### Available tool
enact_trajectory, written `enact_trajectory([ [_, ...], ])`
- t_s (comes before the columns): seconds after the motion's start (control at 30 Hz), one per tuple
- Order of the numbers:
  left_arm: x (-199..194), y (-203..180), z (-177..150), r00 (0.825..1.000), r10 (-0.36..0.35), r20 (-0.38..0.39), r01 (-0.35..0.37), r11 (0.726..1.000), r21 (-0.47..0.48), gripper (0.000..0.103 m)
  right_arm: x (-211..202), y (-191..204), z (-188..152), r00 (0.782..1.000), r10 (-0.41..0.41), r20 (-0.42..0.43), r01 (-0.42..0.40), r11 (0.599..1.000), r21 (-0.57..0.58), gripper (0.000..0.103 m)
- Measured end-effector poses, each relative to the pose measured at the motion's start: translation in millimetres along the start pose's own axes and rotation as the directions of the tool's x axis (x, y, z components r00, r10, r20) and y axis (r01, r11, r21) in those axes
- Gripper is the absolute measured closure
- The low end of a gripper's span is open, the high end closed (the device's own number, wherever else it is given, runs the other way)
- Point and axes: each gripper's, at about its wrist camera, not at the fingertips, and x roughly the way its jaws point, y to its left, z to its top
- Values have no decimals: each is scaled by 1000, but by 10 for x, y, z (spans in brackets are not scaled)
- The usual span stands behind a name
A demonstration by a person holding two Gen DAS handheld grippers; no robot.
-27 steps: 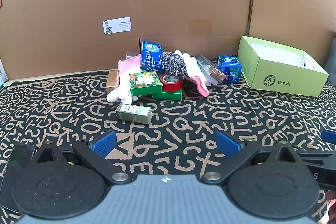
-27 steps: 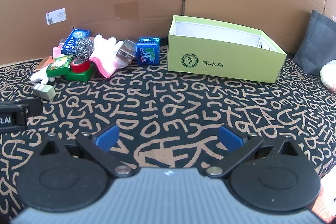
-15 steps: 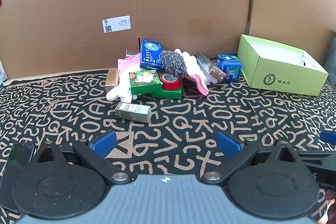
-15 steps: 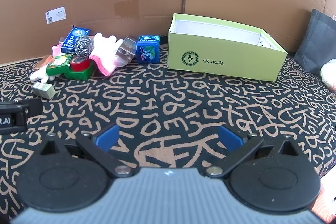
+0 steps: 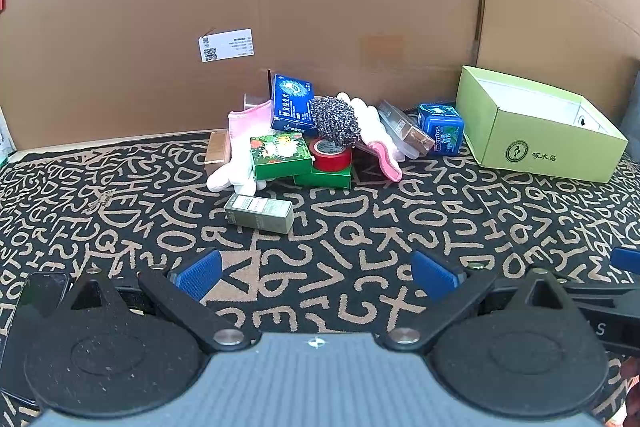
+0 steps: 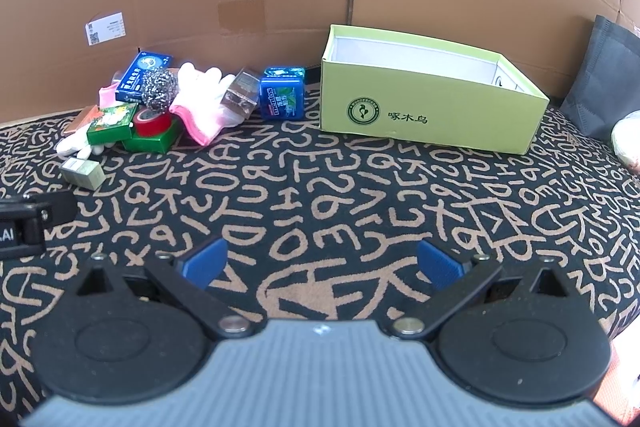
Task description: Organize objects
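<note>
Our left gripper (image 5: 316,273) hangs above the patterned rug (image 5: 360,227) with its blue pads spread wide and nothing between them; our right gripper (image 6: 322,265) is likewise wide apart and empty over the same rug. Straight ahead of the left gripper, nearest to it, a small olive carton (image 5: 259,213) lies flat with its long axis running crosswise to our fingers, slightly angled. Just beyond it sits the heap: two green boxes (image 5: 281,155), a red tape roll (image 5: 331,155) on the lower one, white-and-pink gloves (image 5: 374,131), a steel scouring ball (image 5: 335,117) and a blue packet (image 5: 291,103) leaning upright against the cardboard wall (image 5: 320,7). A blue mint tin (image 5: 441,129) stands to the heap's right. Ahead of the right gripper, well apart from it, the open lime-green box (image 6: 430,115) rests with its long axis crosswise, its opening facing up, the tin near its left end.
</note>
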Motion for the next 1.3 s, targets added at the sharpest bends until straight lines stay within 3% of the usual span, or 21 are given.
enact_trajectory([
  [1.1, 314, 91, -42, 997, -12, -79, 10, 999, -34, 0, 289, 75, 19, 997, 4, -76, -5, 1000, -20, 0],
  [1.2, 363, 240, -63, 996, -14, -85, 8, 998, -70, 0, 314, 56, 21, 998, 39, -51, -39, 999, -1, 0],
  [1.3, 392, 465, -87, 996, 20, -81, -29, 993, -114, 0, 317, 12, 28, 992, 129, 6, -129, 991, 26, 0],
])
